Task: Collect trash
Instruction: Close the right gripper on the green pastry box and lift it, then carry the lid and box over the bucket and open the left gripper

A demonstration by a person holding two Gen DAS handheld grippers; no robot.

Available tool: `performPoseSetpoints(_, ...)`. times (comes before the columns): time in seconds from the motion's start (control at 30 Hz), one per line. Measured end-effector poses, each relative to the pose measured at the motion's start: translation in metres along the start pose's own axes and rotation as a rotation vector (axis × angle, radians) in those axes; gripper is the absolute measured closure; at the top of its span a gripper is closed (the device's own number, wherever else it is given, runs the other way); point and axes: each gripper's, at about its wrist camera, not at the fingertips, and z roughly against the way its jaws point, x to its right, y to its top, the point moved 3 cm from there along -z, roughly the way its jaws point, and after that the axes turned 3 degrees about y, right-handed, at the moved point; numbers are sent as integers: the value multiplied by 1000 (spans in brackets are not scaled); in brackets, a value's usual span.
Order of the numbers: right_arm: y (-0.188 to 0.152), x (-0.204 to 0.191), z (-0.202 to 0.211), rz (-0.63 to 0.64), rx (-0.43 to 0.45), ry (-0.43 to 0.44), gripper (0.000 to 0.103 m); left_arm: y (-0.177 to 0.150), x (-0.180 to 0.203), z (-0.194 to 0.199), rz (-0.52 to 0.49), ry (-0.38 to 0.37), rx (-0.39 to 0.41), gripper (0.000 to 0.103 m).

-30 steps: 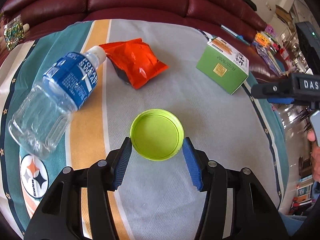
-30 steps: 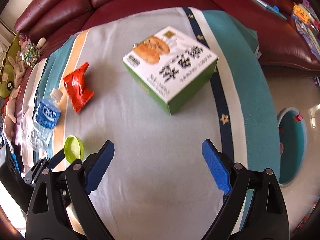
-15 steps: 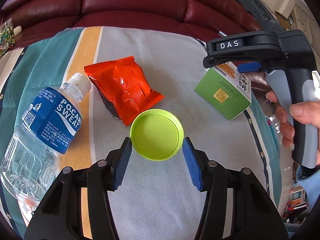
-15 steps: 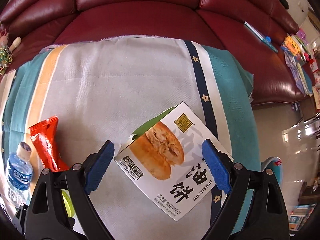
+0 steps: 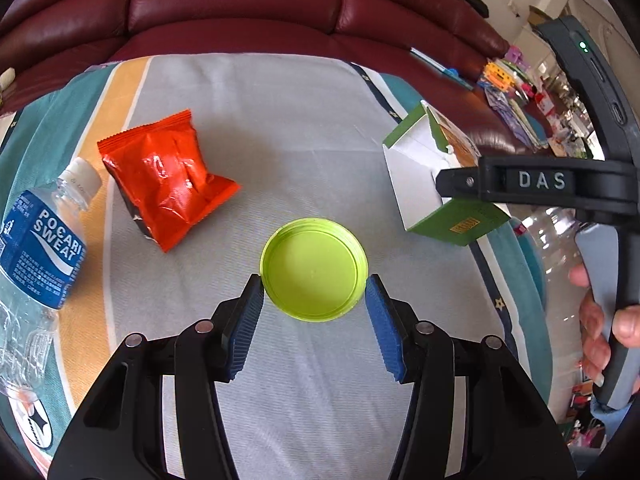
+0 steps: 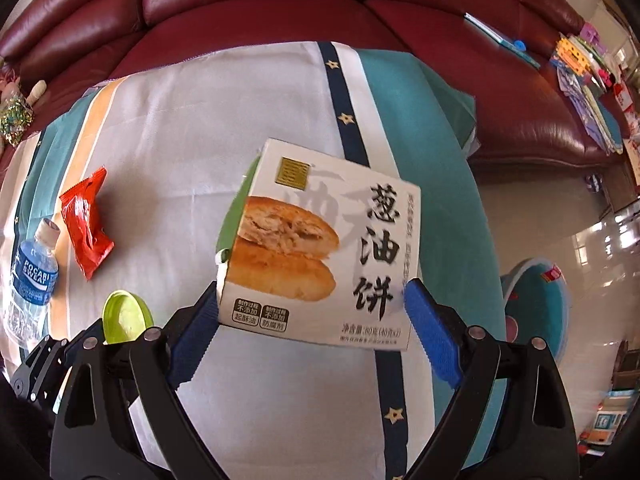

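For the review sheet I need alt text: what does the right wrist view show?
The right hand-held gripper holds a white and green pastry box tilted above a striped cloth. At left lie an orange snack packet, a water bottle and a lime-green lid; a dark red sofa is behind.

On the cloth (image 5: 304, 120), before the sofa (image 5: 240, 4), the bottle (image 5: 36, 248) lies far left, the packet (image 5: 164, 184) just right of it, the lid (image 5: 314, 270) nearer the camera at centre, and the box (image 5: 428, 184) at the right edge.
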Motion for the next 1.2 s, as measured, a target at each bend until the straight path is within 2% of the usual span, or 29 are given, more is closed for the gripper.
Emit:
performPoseSetpoints(0.27,-42,55,2,-87,30,16,17,-11,37,-3,-50,-7,-16,49)
performPoseSetpoints(0.43,-45,57,-12,-83,79,29,17,-14,50,-1,-62,10,-20,49)
performPoseSetpoints(0.47,-45,56,-14,-78,94,24,25,-14,51,-1,-65,15,-23,49)
performPoseSetpoints(0.5,-45,56,-15,-76,110,31,49,-14,52,-1,-68,21,-26,49)
performPoseSetpoints(0.57,-46,59,-17,-79,119,28,85,-13,55,-1,-75,33,-31,49)
performPoseSetpoints(0.67,-46,71,-12,-111,145,56,98,-12,57,1,-86,47,-31,49)
performPoseSetpoints(0.87,-51,88,21,-99,221,78,99,-7,72,10,-97,50,-15,49)
performPoseSetpoints(1.2,-81,129,53,-72,225,68,99,-13,116,43,-163,63,39,49)
